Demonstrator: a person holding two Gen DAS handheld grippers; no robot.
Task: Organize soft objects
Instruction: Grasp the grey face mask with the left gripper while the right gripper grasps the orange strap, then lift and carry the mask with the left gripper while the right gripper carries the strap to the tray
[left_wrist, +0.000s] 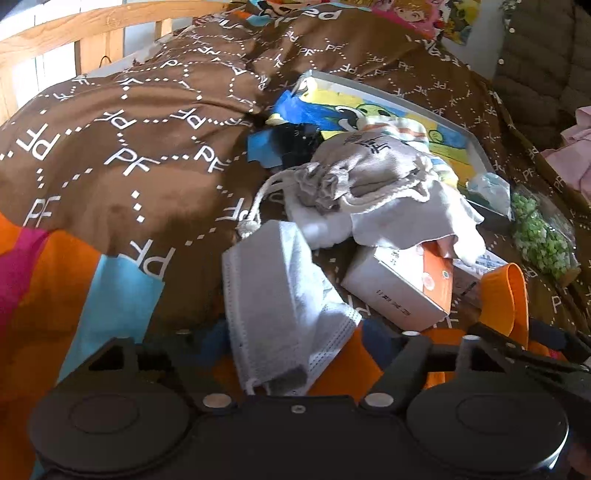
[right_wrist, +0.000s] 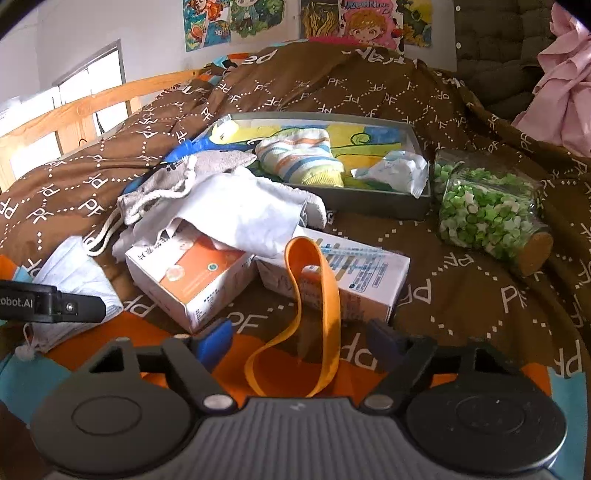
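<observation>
I'm over a bed with a brown quilt (right_wrist: 461, 295) printed all over with white "PF" letters in dotted hexagons; it turns orange, blue and pink at its near edge. A wooden rail (right_wrist: 92, 107) runs along the left, cartoon posters (right_wrist: 362, 18) hang on the wall behind, and pink clothing (right_wrist: 561, 81) lies at the far right.

My left gripper (left_wrist: 295, 343) tilts down at the near edge of the quilt. A folded white mask (left_wrist: 280, 302) lies between its fingers, which are parted; I can't tell whether the pads touch it. My right gripper (right_wrist: 299, 339) tilts down too, its jaws well apart on either side of an orange loop (right_wrist: 314, 295) that stands on the quilt, with neither blue pad (right_wrist: 214, 341) pressing on it. The left gripper's finger shows at the right view's left edge, with the lettering "obot.AI".

Behind the loop lie two cartons: an orange-and-white box (right_wrist: 192, 273) and a white box (right_wrist: 347, 273) with blue print too small for me to read. A white cloth (right_wrist: 236, 210) drapes over them, touching a grey pouch (left_wrist: 373, 162) with dark characters and a cord. Further back, a shallow tray (right_wrist: 369, 203) holds a striped sock (right_wrist: 299, 158) and a crinkled packet (right_wrist: 395, 170). A jar (right_wrist: 487, 206) of green and white bits lies on its side just right of the tray.
</observation>
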